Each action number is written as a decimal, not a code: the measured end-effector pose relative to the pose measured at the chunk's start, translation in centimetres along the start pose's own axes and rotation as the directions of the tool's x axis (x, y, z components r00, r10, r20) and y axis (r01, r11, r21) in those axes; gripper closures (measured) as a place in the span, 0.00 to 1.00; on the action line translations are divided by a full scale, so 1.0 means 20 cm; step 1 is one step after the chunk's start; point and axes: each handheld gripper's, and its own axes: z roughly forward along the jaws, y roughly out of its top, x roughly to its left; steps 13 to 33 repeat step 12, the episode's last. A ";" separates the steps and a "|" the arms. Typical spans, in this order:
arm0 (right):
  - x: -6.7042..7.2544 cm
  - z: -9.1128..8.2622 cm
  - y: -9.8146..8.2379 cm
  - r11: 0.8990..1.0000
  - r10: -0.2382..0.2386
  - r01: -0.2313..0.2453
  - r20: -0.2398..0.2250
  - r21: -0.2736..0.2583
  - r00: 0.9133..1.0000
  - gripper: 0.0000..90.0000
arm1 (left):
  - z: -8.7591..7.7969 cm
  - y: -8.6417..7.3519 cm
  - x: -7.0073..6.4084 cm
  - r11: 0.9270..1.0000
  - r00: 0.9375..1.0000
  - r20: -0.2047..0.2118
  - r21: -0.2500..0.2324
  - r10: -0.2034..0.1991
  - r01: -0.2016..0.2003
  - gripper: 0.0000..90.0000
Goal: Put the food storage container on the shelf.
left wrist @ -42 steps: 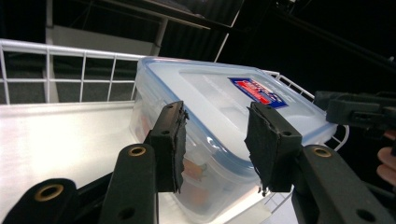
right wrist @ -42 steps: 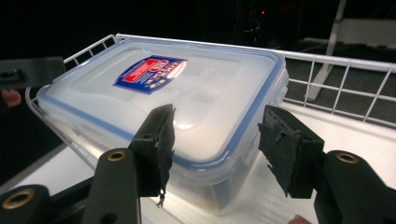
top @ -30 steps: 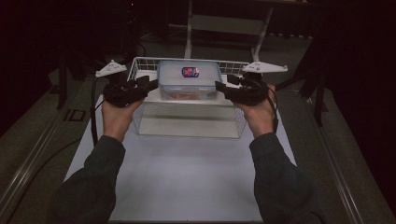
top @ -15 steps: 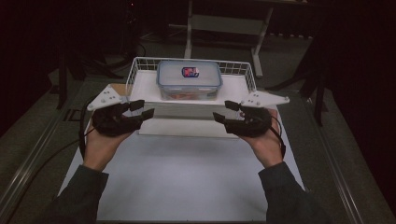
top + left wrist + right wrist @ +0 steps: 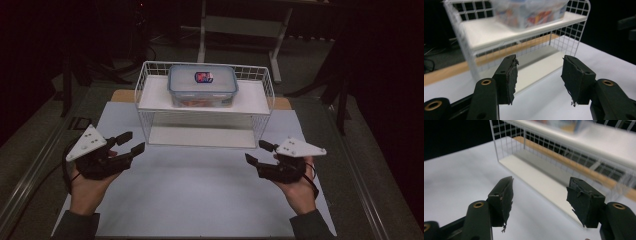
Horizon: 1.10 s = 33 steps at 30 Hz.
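Clear plastic food box (image 5: 202, 85) sits on the top shelf of the white wire rack (image 5: 145, 100), its long side running along the shelf, well beyond both sets of fingers. Its contents blur in the left gripper view. Left gripper (image 5: 131, 143) and right gripper (image 5: 256, 151) have just been opening, nothing between them.

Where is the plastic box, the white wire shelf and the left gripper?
plastic box (image 5: 202, 85): high view, on its lid.
white wire shelf (image 5: 155, 97): high view, bare top board.
left gripper (image 5: 131, 141): high view, between its fingertips.
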 end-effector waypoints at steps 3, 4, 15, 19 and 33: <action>0.01 -0.04 -0.11 1.000 0.012 -0.012 0.019 -0.005 1.000 0.41 | -0.03 -0.08 0.02 1.000 0.999 -0.021 0.006 -0.024 0.024 0.50; 0.01 -0.05 -0.14 1.000 0.020 -0.020 0.020 -0.007 1.000 0.41 | -0.04 -0.11 0.03 0.999 0.999 -0.027 0.010 -0.035 0.036 0.50; -0.02 -0.11 -0.31 0.995 0.094 -0.092 0.058 -0.032 0.994 0.41 | -0.09 -0.26 0.08 0.996 0.995 -0.059 0.001 -0.083 0.084 0.50; -0.02 -0.11 -0.31 0.995 0.094 -0.092 0.058 -0.032 0.994 0.41 | -0.09 -0.26 0.08 0.996 0.995 -0.059 0.001 -0.083 0.084 0.50; -0.02 -0.11 -0.31 0.995 0.094 -0.092 0.058 -0.032 0.994 0.41 | -0.09 -0.26 0.08 0.996 0.995 -0.059 0.001 -0.083 0.084 0.50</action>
